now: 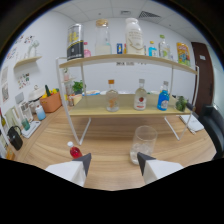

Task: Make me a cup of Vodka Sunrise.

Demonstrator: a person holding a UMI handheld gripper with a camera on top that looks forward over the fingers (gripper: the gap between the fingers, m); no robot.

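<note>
Gripper view: upright glass [144,144] beyond tool [114,164]

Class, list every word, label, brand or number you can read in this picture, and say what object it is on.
None can be read.
Labels on the top shelf bottles are too blurred.
The red-labelled bottle and blue bottle on the lower shelf are also unreadable.
The glass beyond the open gripper bears no text.

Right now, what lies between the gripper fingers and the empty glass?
Nothing: in the gripper view, bare wooden table separates the open gripper from the glass, just ahead of the right finger.
</note>
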